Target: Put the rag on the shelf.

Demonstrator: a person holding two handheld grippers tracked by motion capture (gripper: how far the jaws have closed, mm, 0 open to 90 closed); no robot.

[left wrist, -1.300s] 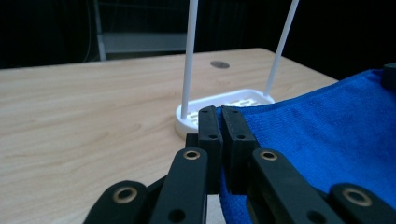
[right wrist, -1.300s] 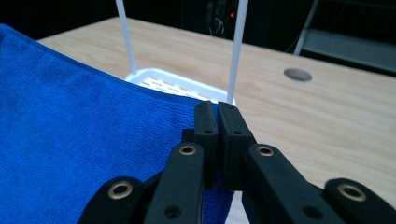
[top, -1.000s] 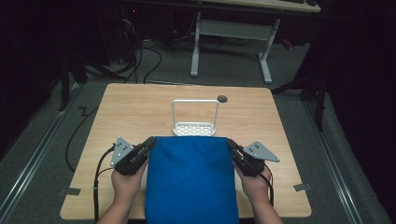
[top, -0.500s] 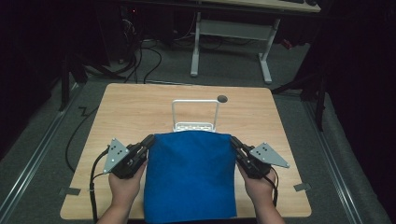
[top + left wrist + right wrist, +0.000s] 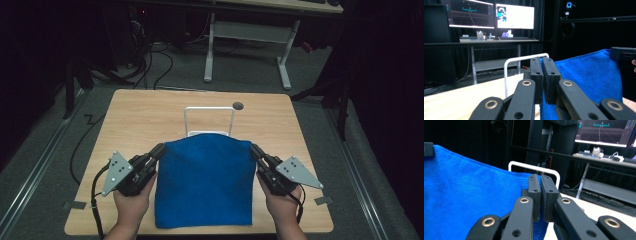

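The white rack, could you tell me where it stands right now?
In the high view the white rack stands mid-table, just behind the blue towel's lifted far edge, near the dark hole.

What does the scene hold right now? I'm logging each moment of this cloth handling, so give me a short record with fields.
held item: blue towel, spread between the two tools
left tool: shut on the towel's far left corner
right tool: shut on the towel's far right corner
towel state: far edge lifted, near edge hanging at the table's near edge
behind the towel: white wire rack, upright, partly hidden by the towel
surface: wooden table
background: desk with lit monitors
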